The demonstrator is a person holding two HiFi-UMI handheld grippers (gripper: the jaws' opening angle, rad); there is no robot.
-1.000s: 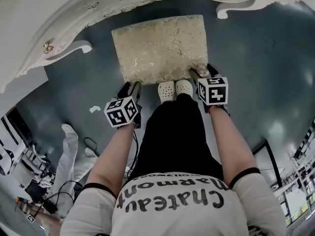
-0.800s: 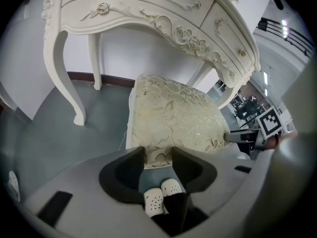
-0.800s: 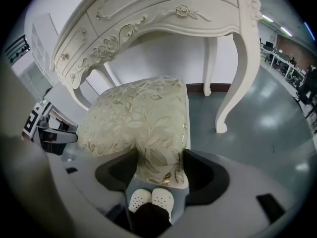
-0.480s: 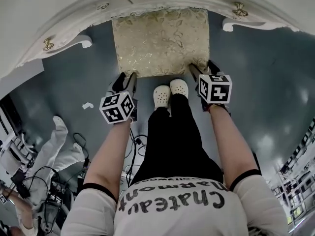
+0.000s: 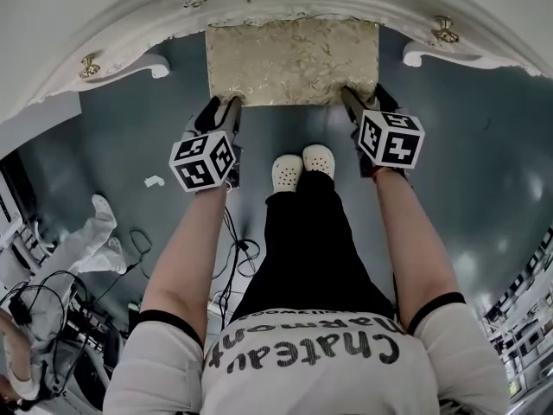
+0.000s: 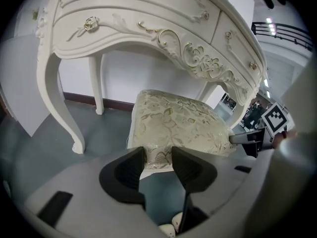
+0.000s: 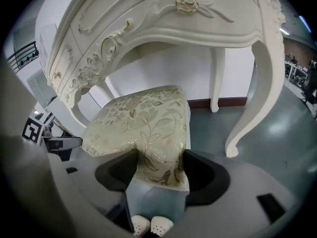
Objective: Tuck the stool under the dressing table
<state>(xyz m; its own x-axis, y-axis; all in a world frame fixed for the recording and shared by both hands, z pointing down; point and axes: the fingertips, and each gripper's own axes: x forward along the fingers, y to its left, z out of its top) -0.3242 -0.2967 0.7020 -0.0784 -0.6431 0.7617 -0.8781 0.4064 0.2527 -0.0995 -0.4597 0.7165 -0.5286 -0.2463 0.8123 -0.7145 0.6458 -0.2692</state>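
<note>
Left gripper point(image 6: 158, 161) part-closed, clamping a stool point(image 6: 178, 123) corner. Right gripper point(image 7: 157, 167) clamps the other near corner. Dressing table point(image 6: 148, 24) overhangs just beyond both.

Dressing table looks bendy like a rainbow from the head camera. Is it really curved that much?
Mostly the lens. Head view: the wide lens bows the dressing table into an arc, and light glares off the floor. Left gripper view and right gripper view: black rounded corners, the same bulge, the stool sharp.
</note>
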